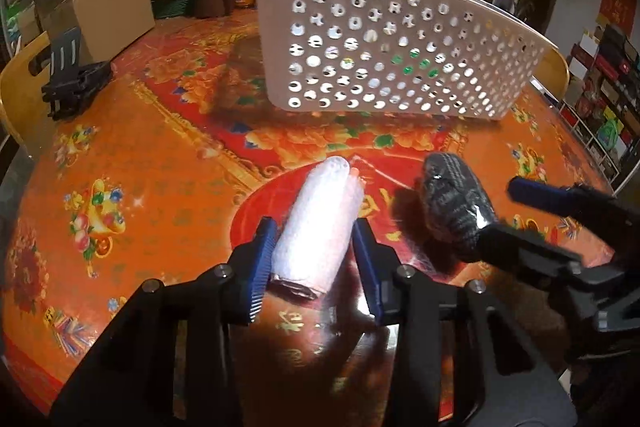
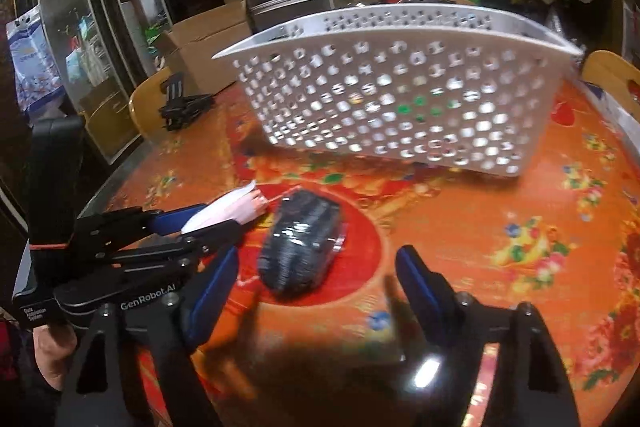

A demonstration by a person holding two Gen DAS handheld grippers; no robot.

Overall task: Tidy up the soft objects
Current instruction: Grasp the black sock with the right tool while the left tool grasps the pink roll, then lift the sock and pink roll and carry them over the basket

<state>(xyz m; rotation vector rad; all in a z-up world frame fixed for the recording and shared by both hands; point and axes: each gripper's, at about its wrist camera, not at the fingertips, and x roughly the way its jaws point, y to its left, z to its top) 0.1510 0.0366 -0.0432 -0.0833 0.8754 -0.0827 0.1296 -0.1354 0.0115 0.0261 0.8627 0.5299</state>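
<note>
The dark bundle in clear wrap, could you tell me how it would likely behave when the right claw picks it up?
The dark bundle looks like rolled knit fabric, so probably soft and light. Its glossy wrap may be slippery. Its rounded shape might roll if the right claw nudges it.

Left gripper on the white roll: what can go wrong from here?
1. The left gripper holds the white roll near its rear end, so the long free front could sag or slip on lifting.
2. The right gripper is open beside the dark bundle, close to the left one; the two could collide.
3. The basket wall is tall; a low carry could knock it.
</note>
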